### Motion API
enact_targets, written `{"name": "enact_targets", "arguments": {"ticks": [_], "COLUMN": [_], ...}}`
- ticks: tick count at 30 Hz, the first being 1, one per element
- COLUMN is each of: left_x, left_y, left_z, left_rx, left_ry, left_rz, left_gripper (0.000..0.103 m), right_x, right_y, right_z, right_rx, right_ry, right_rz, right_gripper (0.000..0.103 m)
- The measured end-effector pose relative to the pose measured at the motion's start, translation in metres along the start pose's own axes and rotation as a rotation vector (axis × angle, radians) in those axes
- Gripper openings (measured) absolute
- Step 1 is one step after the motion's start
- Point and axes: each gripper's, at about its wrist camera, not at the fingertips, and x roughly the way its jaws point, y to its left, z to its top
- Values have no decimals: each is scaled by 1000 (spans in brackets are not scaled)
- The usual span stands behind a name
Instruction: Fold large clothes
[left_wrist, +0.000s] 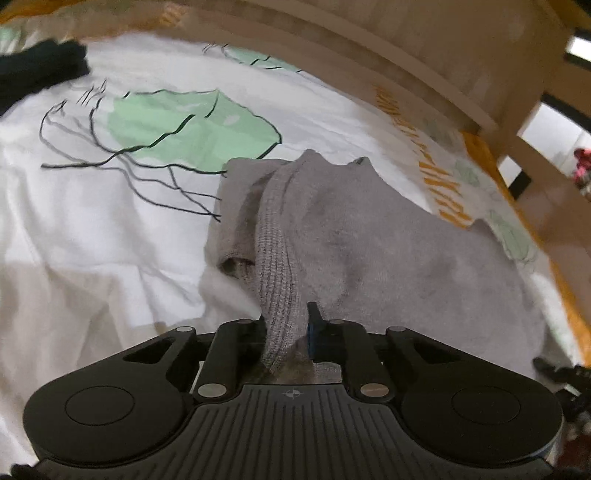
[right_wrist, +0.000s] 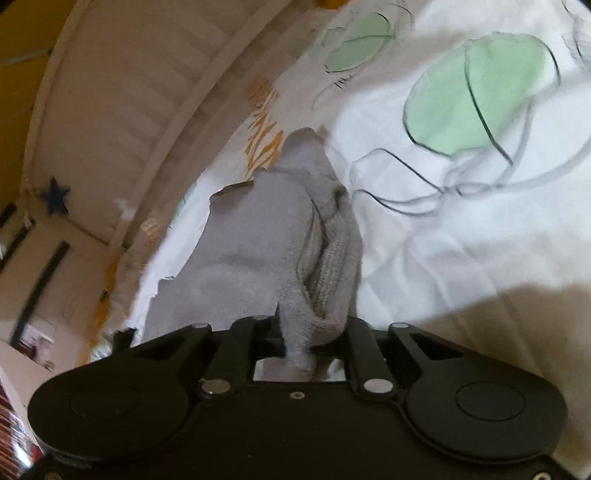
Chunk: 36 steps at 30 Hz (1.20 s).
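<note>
On the left, a dark garment (left_wrist: 40, 70) lies far off on the bed sheet (left_wrist: 92, 236), white with green jellyfish prints. The left claw (left_wrist: 286, 325) is clenched on the ribbed hem of a grey sweater (left_wrist: 351, 236). The right claw (right_wrist: 310, 332) likewise grips bunched ribbed edge. Both probably lift one edge to fold. The sweater's long axis runs away from the claws toward the bed's wooden rail (left_wrist: 406, 66).

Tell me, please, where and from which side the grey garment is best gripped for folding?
Probably by its ribbed hem, from the near edge. Left gripper and right gripper are each shut on that thick band; the grey garment trails away over the white sheet.
</note>
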Motion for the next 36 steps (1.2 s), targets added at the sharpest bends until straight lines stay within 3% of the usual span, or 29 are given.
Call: {"name": "enact_targets", "arguments": {"ticks": [3, 15, 22, 25, 28, 30, 32, 36], "left_x": [-11, -75, -115, -114, -109, -115, -128, -156], "left_y": [-1, 9, 24, 32, 42, 41, 35, 20], "left_z": [2, -9, -47, -65, -80, -82, -83, -83], "left_rx": [10, -24, -16, 6, -6, -12, 2, 44], "left_ry": [8, 66, 156, 173, 131, 92, 38, -72], "left_rz": [2, -136, -156, -94, -16, 20, 74, 129], "left_gripper": [13, 12, 13, 15, 33, 37, 40, 43], "right_x": [-5, -62, -116, -127, -119, -116, -121, -139], "right_y": [14, 39, 36, 28, 24, 27, 33, 49], "right_z": [1, -4, -36, -53, -62, -61, -60, -57], "right_rx": [-54, -83, -64, -47, -68, -86, -105, -225], "right_ry": [13, -25, 74, 151, 210, 205, 188, 134], "right_rz": [-43, -24, -26, -65, -142, -184, -193, -236], "right_gripper": [17, 16, 16, 18, 29, 37, 56, 70]}}
